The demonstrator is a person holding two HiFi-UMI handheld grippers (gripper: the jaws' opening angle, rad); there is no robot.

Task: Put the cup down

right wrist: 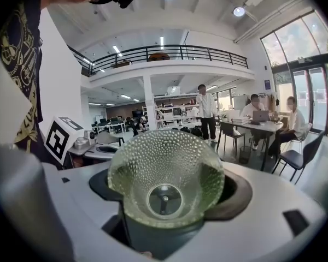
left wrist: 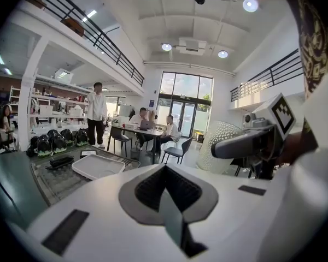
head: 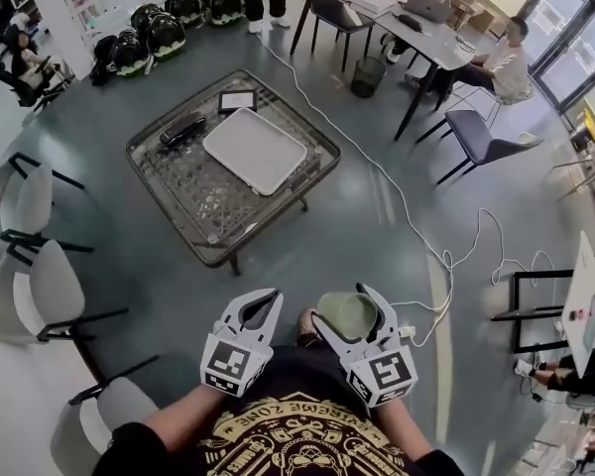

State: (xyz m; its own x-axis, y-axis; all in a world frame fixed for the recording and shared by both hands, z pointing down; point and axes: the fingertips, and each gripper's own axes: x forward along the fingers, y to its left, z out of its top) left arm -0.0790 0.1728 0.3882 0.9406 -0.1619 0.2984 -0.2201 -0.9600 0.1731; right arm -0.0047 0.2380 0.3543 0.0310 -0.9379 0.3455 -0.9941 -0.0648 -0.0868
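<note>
Evidently the cup (right wrist: 165, 180) is held in the air and not yet set down. It sits low in the middle of the head view, close to the person's chest. That is well apart from the glass bench (head: 183, 186) in the upper left part of the frame, where a white tray (head: 255, 150) lies. In the right gripper view its mouth faces the camera, probably so the grip is steady for the walk over. The right tool (head: 349, 311) is closed partway, one jaw pressed on either side of the cup. Just beside it, the left tool (head: 264, 302) has its jaws together with nothing between them and seems idle.
</note>
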